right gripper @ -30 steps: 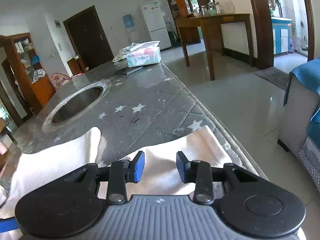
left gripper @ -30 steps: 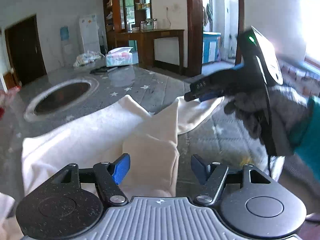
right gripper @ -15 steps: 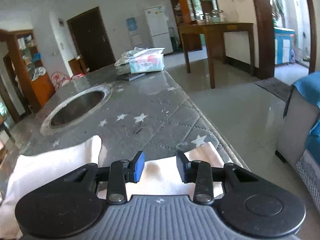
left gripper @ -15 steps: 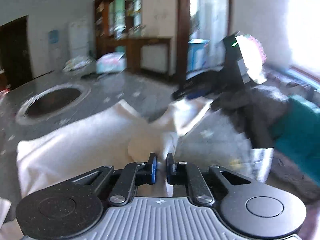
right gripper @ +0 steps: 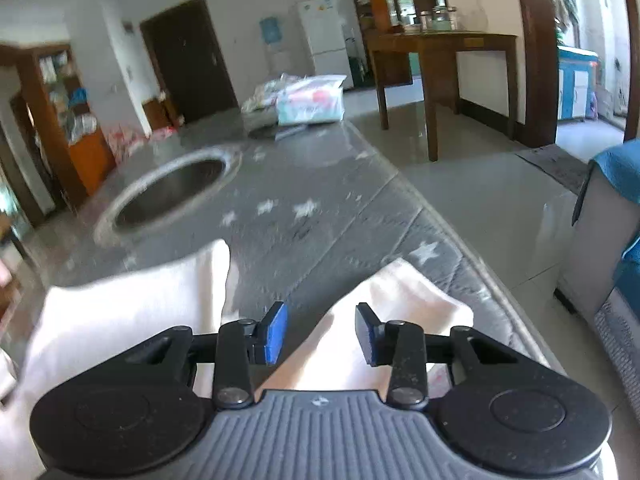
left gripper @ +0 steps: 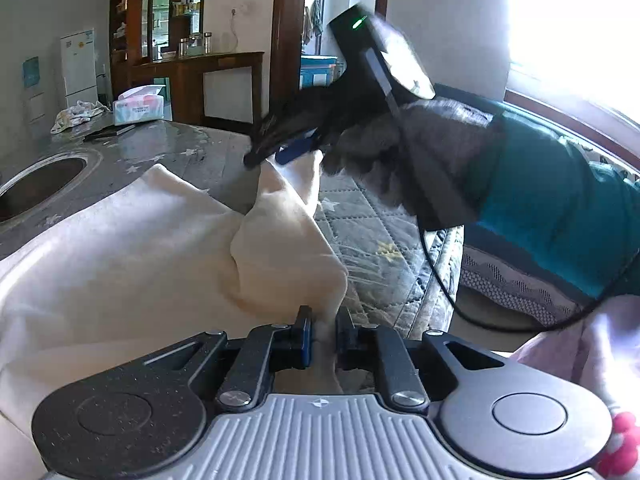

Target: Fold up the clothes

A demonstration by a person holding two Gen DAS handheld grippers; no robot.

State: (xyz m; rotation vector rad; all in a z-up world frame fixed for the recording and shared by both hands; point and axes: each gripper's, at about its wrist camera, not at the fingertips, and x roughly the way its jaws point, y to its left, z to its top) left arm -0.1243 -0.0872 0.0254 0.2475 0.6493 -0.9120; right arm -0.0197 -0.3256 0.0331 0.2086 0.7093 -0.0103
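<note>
A cream garment (left gripper: 120, 248) lies spread on the grey star-patterned table cover (left gripper: 180, 148). My left gripper (left gripper: 324, 338) pinches a raised fold of it between its pads, and the jaws are opening slightly. A ridge of cloth runs from there up to the right gripper (left gripper: 280, 152), held by a gloved hand (left gripper: 420, 152) with a teal sleeve. In the right wrist view the right gripper (right gripper: 322, 334) stands over the garment (right gripper: 120, 312) near the table edge. Its jaws are apart and opening a little, with cloth in the gap, and the pads do not visibly press it.
A round sunken basin (right gripper: 172, 192) sits in the table behind the garment. A tissue box (right gripper: 312, 102) and a crumpled bag stand at the far end. The table's right edge drops to a tiled floor, with a blue-covered sofa (right gripper: 616, 208) beside it.
My left jaws closed on the fold of the garment and drew it up. The right gripper came nearer, and the cloth's far corner now rises toward it.
</note>
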